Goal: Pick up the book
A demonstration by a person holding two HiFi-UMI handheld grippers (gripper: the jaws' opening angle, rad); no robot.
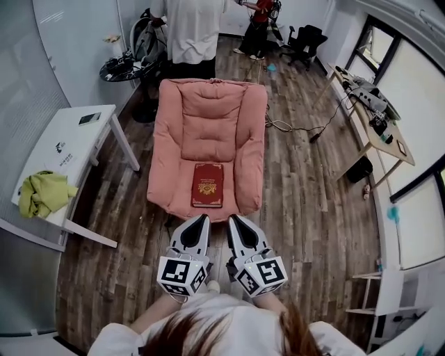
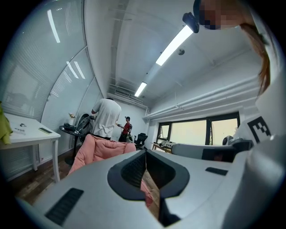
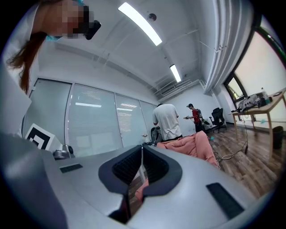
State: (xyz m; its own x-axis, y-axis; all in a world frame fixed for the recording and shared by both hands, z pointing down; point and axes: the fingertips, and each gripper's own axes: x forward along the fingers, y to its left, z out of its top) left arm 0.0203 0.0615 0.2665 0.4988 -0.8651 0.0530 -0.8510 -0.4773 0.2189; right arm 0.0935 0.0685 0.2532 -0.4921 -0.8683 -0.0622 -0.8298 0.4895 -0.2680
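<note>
A dark red book (image 1: 208,185) with a gold emblem lies flat on the front of the seat of a pink armchair (image 1: 208,118). My left gripper (image 1: 201,218) and right gripper (image 1: 235,218) are side by side just short of the chair's front edge, both pointing at it, both shut and empty. In the left gripper view the jaws (image 2: 145,154) meet with only a slit, and the pink armchair (image 2: 100,150) shows beyond. The right gripper (image 3: 142,148) is likewise shut, with the armchair (image 3: 192,145) ahead. The book is hidden in both gripper views.
A white table (image 1: 66,149) with a yellow-green cloth (image 1: 42,193) stands at the left. Behind the armchair a person in a white shirt (image 1: 191,31) stands, and another in red (image 1: 261,21) farther back. Desks (image 1: 372,122) line the right wall; a cable (image 1: 292,126) crosses the wooden floor.
</note>
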